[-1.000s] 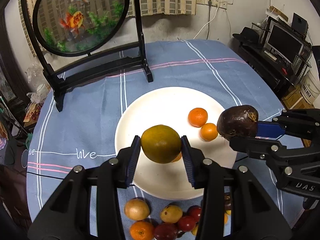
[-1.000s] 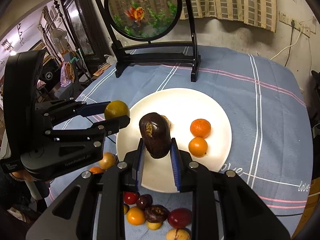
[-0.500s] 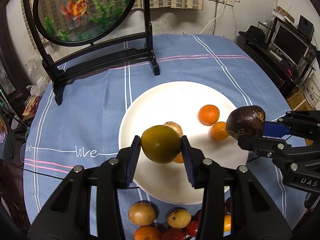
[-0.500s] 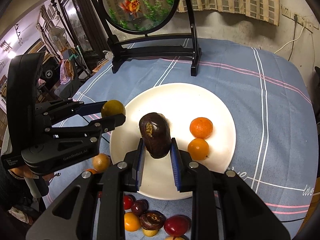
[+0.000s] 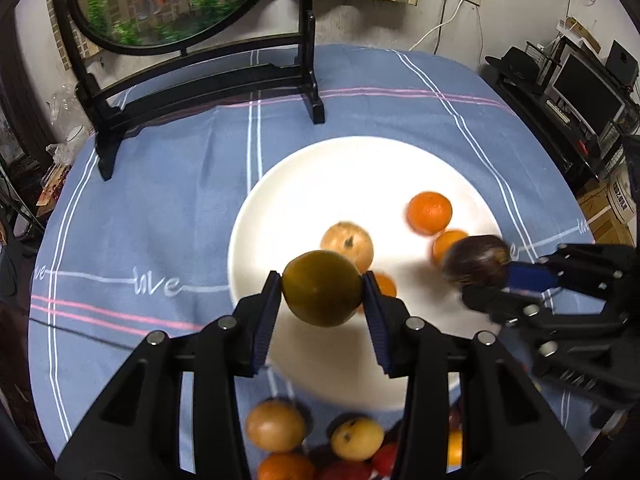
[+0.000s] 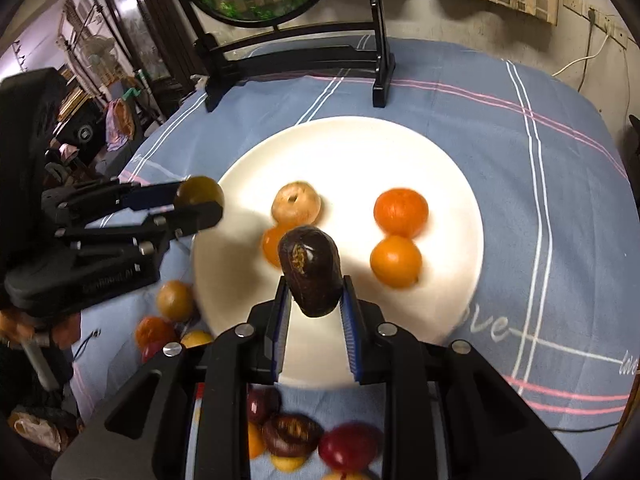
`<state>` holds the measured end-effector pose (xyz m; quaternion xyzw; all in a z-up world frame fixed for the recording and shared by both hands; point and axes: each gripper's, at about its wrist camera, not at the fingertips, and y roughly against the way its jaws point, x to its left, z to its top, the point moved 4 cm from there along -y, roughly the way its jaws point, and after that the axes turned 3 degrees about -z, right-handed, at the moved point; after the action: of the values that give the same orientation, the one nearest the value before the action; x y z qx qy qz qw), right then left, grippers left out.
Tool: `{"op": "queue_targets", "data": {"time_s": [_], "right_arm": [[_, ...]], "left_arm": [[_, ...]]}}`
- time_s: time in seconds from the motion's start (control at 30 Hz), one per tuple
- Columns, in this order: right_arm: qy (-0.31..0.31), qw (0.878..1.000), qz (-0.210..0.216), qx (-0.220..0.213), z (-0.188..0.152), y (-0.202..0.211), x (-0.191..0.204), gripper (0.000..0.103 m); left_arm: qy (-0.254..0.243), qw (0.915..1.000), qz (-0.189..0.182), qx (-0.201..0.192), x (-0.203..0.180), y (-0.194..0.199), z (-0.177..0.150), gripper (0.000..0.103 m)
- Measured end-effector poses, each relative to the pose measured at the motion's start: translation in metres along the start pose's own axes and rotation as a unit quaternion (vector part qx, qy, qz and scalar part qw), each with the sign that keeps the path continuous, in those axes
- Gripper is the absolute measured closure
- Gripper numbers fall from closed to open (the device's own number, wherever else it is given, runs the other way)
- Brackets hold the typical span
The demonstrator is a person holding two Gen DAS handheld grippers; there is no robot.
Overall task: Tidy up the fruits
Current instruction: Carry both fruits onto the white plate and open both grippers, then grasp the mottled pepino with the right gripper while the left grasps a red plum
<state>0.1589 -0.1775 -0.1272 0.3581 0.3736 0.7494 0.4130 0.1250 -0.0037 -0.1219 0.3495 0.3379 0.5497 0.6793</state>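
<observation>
Closest to us, a heap of loose fruit (image 5: 312,440) waits on the blue cloth at the near edge of the bench (image 5: 160,184); these are yellow, orange and red ones not yet sorted. Just above them, the left hand-held gripper (image 5: 322,292) pinches a round green-yellow orange (image 5: 322,288) between its blue pads, holding it up over the near rim of the white plate (image 5: 304,184). The right hand-held gripper (image 6: 314,304) squeezes a dark brown wrinkly fruit (image 6: 310,276) the same way, also over the plate. Both are held up high, probably so they can be set down without bumping what is there. On the plate sit two tangerines (image 6: 400,212) touching each other, plus a pale tan fruit (image 6: 296,202) with a small orange one beside it. Far back stands a round goldfish picture on a black stand (image 5: 208,84).
</observation>
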Motion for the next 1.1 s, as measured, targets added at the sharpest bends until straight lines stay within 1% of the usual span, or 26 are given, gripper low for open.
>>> {"op": "queue_targets", "data": {"time_s": [0.17,0.23,0.27,0.33,0.37,0.4,0.5,0.6,0.7,0.83,0.93,0.97,1.03,1.07,1.1], "right_arm": [[-0.006,1.0,-0.022,-0.005,0.023,-0.016,-0.007,0.078],[-0.012,1.0,-0.019,0.002,0.03,-0.023,-0.011,0.078],[-0.013,1.0,-0.027,0.003,0.034,-0.026,-0.013,0.077],[-0.01,0.999,-0.048,0.0,0.04,-0.03,-0.017,0.074],[-0.01,0.999,-0.049,0.0,0.04,-0.031,-0.017,0.074],[-0.01,0.999,-0.049,0.0,0.041,-0.031,-0.018,0.074],[0.0,0.999,-0.051,-0.008,0.041,-0.025,-0.017,0.074],[0.002,0.999,-0.048,-0.006,0.037,-0.019,-0.019,0.074],[0.001,0.999,-0.049,-0.004,0.031,-0.014,-0.02,0.074],[-0.014,0.999,-0.036,-0.003,0.019,-0.005,-0.021,0.074],[-0.016,0.999,-0.035,-0.004,0.002,0.007,-0.018,0.074],[-0.02,0.999,-0.032,-0.006,-0.007,0.013,-0.017,0.074],[-0.034,0.999,-0.03,-0.016,-0.029,0.027,-0.015,0.074],[-0.041,0.998,-0.029,-0.022,-0.038,0.033,-0.014,0.073],[-0.054,0.998,-0.029,-0.033,-0.055,0.042,-0.015,0.069]], "left_arm": [[0.027,0.9995,-0.015,0.007,-0.001,-0.016,0.024,0.061],[0.028,0.9996,-0.003,0.005,0.0,-0.023,0.031,0.061],[0.029,0.9995,-0.001,0.007,0.0,-0.026,0.034,0.06],[0.034,0.9993,0.0,0.013,0.002,-0.034,0.038,0.053],[0.038,0.9992,0.005,0.011,0.003,-0.036,0.039,0.042],[0.041,0.9991,0.008,0.007,0.004,-0.036,0.041,0.038],[0.045,0.999,-0.001,0.002,0.006,-0.034,0.04,0.038],[0.051,0.9987,0.001,0.003,0.011,-0.031,0.037,0.037],[0.056,0.9984,0.004,0.0,0.015,-0.025,0.034,0.034],[0.051,0.9986,0.0,-0.01,0.015,-0.007,0.025,0.03],[0.045,0.9988,0.003,-0.015,0.017,0.007,0.014,0.027],[0.047,0.9987,0.004,-0.018,0.02,0.014,0.007,0.025],[0.054,0.9982,0.005,-0.023,0.027,0.025,-0.007,0.025],[0.061,0.9978,0.004,-0.024,0.032,0.033,-0.019,0.024],[0.071,0.9973,0.002,-0.022,0.037,0.039,-0.033,0.022]]}}
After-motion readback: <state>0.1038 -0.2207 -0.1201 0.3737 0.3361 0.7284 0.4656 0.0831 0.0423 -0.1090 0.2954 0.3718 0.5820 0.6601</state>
